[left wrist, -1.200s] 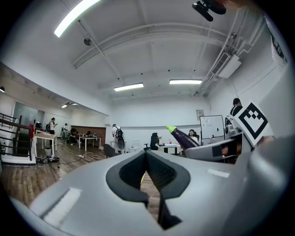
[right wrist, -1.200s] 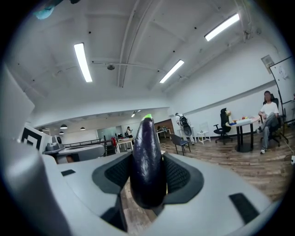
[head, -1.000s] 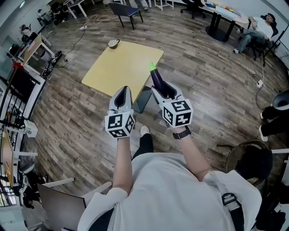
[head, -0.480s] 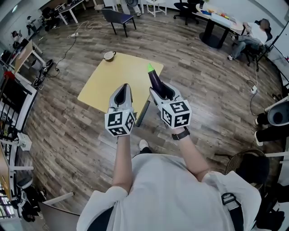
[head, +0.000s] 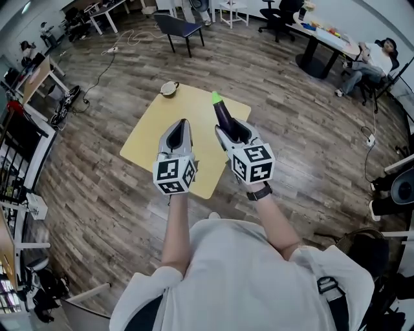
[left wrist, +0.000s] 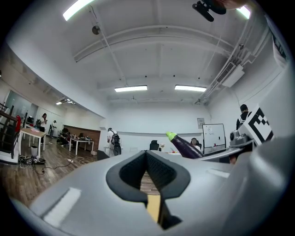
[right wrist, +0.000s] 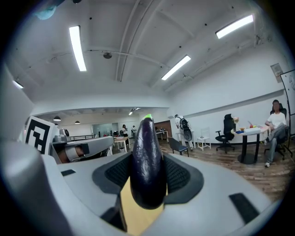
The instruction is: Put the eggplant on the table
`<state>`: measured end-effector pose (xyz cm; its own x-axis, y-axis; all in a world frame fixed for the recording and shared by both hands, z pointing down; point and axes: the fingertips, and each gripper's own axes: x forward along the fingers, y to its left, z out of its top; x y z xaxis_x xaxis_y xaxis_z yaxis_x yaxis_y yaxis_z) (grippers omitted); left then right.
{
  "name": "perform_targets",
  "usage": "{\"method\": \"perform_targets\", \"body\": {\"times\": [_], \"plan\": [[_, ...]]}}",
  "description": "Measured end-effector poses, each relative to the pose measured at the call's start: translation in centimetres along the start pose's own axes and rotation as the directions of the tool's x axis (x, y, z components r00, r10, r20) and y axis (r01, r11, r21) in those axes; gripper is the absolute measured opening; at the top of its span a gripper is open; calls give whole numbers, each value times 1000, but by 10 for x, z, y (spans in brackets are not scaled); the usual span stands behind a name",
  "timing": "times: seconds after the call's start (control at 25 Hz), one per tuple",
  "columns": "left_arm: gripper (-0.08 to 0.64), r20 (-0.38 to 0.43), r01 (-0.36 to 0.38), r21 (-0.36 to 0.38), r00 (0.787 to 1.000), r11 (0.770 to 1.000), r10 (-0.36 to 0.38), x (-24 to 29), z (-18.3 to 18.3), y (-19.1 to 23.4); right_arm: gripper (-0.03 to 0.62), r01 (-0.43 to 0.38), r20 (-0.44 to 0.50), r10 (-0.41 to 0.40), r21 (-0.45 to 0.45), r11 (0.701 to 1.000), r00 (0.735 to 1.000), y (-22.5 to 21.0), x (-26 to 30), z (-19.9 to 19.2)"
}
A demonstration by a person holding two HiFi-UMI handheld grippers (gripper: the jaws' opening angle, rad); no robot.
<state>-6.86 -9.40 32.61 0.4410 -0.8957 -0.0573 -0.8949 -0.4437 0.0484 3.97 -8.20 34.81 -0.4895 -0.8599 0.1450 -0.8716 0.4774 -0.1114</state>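
Black-and-white square patterns on both marker cubes (head: 253,163). Right gripper (head: 231,129) held level, clamped on eggplant (head: 224,114), green tip forward over table (head: 152,139). Left gripper (head: 182,124) level alongside, jaws together, empty.

An open-plan office or lab space was shown. A wood-plank floor (head: 304,136) was laid throughout, and a low yellow table (head: 155,132) was set alone in the middle of it. Desks (head: 107,8) and rolling office chairs (head: 284,8) were ranged along the far walls, where a person (head: 372,55) was seated beside a long work table (head: 323,32). A power strip (head: 115,49) with its cable was left lying on the floor. Strip lights (left wrist: 131,88) were mounted on a white ceiling (left wrist: 156,60), and a whiteboard (left wrist: 214,135) was stood by the wall.
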Motion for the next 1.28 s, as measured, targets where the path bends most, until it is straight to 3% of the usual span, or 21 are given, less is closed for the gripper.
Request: {"method": "perform_targets", "body": {"times": [0.24,0.56,0.72,0.88,1.28], "plan": [[10,-16,34,0,999,999,-34,23,-12,35,210,13,-14,-13,12,1000,1000,4,53,-7],[10,-70,18,-71,997,997,-23,50,-46,63,212,58,-87,-55,26,998,995,-27,86,-25],[11,-95,-4,-86,996,996,-4,66,-64,75,212,42,-125,-37,38,998,991,-41,114,-42],[11,-126,-40,-155,992,987,21,83,-84,101,212,8,-173,0,45,999,985,-47,150,-58],[9,-234,-101,-161,970,982,61,154,-137,140,212,7,-321,26,102,995,947,-98,230,-115]]}}
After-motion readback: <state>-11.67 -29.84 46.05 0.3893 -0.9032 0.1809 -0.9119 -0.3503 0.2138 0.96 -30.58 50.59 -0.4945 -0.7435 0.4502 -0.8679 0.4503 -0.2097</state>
